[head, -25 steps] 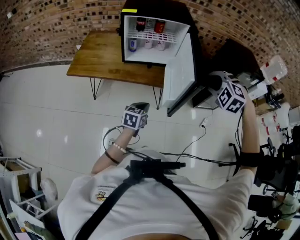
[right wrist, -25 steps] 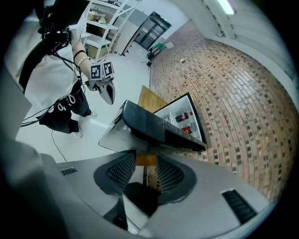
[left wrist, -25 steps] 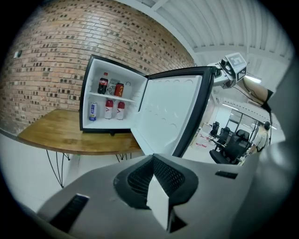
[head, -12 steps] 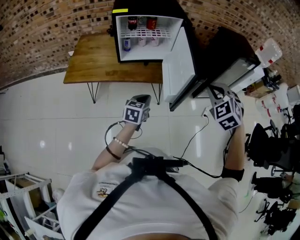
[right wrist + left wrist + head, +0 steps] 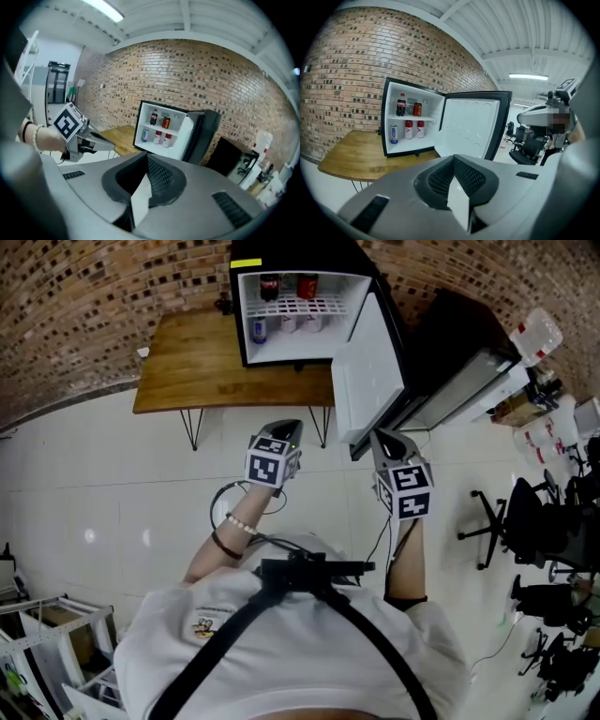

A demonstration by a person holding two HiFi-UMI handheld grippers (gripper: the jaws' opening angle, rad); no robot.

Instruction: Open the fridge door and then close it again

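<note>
A black mini fridge (image 5: 295, 306) stands on a wooden table, with bottles and cans on its white shelves (image 5: 410, 124). Its door (image 5: 370, 371) is swung wide open to the right, white inner side showing (image 5: 471, 124). My left gripper (image 5: 286, 432) is shut and empty, held in the air in front of the table, apart from the fridge. My right gripper (image 5: 384, 442) hovers just below the door's free edge without touching it. Its jaws have just been closing, with nothing between them, and are shut. The right gripper view shows the left gripper (image 5: 101, 143) and the fridge (image 5: 161, 129).
The wooden table (image 5: 187, 357) stands on thin hairpin legs against a brick wall (image 5: 112, 287). A dark desk (image 5: 459, 362) with clutter lies to the right, with office chairs (image 5: 525, 521) beside it. Cables (image 5: 225, 512) trail over the white floor. A shelf cart (image 5: 37, 652) stands at bottom left.
My right gripper has left the door's outer side, swung left and toward me, and rolled over. The left gripper has risen a little. The door stays open.
</note>
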